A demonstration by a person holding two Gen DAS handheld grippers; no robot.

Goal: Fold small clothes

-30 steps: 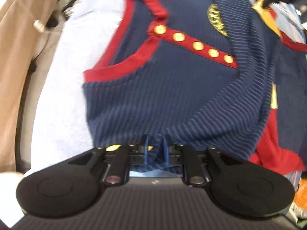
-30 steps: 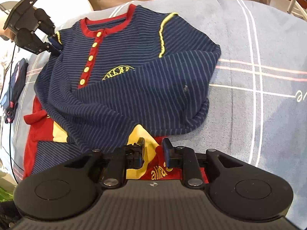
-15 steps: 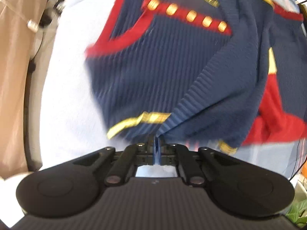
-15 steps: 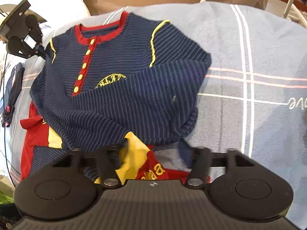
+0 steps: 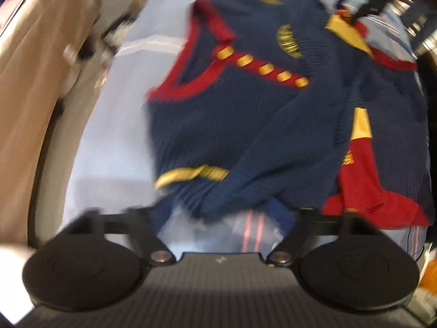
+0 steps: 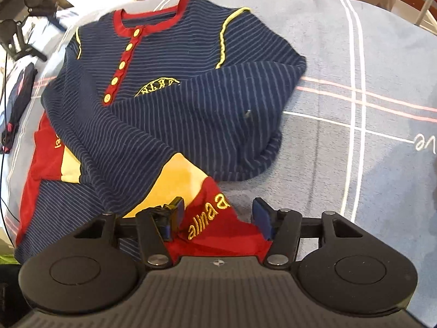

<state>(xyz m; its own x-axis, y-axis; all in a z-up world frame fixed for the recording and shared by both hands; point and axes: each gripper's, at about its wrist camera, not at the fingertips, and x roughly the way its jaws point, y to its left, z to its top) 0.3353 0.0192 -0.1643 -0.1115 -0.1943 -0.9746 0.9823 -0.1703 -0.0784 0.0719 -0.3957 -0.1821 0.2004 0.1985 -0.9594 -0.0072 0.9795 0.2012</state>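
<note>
Blue plaid bedspread (image 6: 355, 87) carries the navy striped shirt (image 6: 169, 87), spread flat with one sleeve folded across its chest. My left claw (image 5: 224, 216) has just sprung wide, holding nothing, off the shirt's shoulder edge. My right claw (image 6: 217, 216) stands wide, its jaws just easing inward, straddling the red cuff (image 6: 218, 218) ungripped.
</note>
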